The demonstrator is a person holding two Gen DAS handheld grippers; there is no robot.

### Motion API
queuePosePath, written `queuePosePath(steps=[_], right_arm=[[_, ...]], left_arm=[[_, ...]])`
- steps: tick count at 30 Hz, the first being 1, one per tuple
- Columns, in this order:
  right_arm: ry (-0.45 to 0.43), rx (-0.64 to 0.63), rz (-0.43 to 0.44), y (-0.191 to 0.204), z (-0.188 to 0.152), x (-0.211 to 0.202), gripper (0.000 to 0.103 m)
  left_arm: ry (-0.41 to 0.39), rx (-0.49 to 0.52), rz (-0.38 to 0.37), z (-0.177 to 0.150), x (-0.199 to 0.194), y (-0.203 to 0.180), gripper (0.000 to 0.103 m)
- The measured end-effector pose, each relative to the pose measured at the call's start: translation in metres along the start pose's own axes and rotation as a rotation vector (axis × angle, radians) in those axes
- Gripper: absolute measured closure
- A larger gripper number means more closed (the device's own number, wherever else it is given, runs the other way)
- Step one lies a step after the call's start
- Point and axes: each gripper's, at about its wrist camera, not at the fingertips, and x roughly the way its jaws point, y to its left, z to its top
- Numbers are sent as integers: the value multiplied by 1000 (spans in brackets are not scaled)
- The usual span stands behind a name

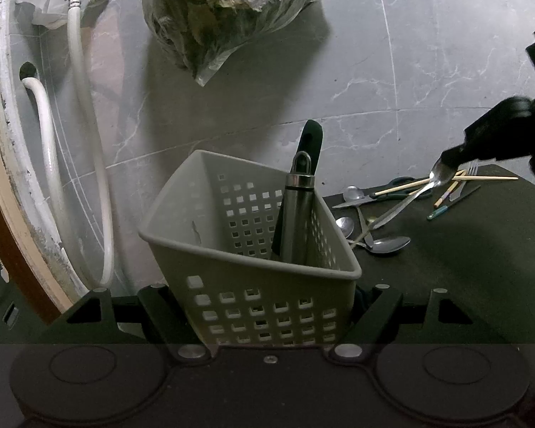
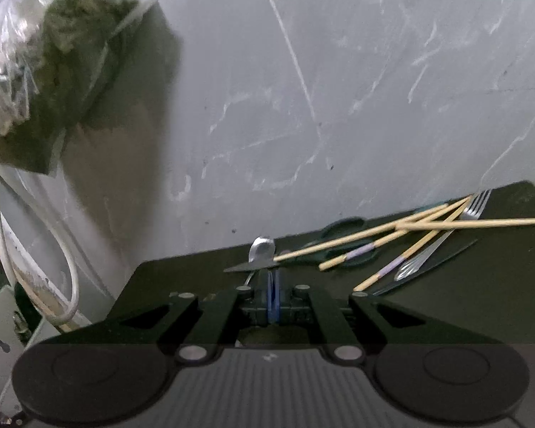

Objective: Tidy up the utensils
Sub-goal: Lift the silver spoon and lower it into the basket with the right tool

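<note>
1. Left wrist view: your left gripper [image 1: 267, 306] has its fingers spread wide around the base of a grey perforated utensil basket [image 1: 246, 249], one finger at each lower side; whether the pads press the walls cannot be told.
2. Inside that basket a steel-handled tool [image 1: 297, 210] and a black-handled utensil [image 1: 308, 149] lean against the right wall.
3. Your right gripper [image 1: 449, 164] sits above the pile at the far right, pinched on the bowl of a spoon [image 1: 403, 203] whose handle slants down toward the basket.
4. Right wrist view shows those jaws closed together, blue pads [image 2: 273, 296] meeting, though the held spoon itself is hard to make out there.
5. Loose utensils lie on the dark mat [image 1: 446, 267] near its back edge: three more spoons [image 1: 388, 244], green-handled scissors [image 2: 342, 235], bamboo chopsticks [image 2: 428, 228], a fork [image 2: 476, 203] and a knife [image 2: 431, 267].
6. The chopsticks lie crossed over the scissors and fork, so the pile is tangled.
7. Behind everything, a plastic bag of greens [image 1: 228, 18] hangs on the marble wall [image 1: 428, 53], and white hoses [image 1: 89, 142] run down at the left.
</note>
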Motion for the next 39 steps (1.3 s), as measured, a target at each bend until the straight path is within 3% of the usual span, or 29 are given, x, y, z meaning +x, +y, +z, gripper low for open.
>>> queuePosePath(steps=[10, 19, 25, 32, 39], right_arm=[[-65, 32, 37, 0, 22, -29, 101], [-167, 241, 390, 6, 64, -66, 101], [-191, 305, 607, 20, 86, -78, 101], [-178, 231, 698, 49, 100, -88, 101], [-133, 82, 698, 80, 102, -94, 101]], left_arm=[[-5, 3, -12, 0, 1, 2, 23], [-9, 2, -18, -1, 2, 2, 23], [-17, -7, -20, -2, 2, 2, 24], [-27, -17, -23, -4, 2, 2, 24], [-33, -15, -25, -4, 2, 3, 24]])
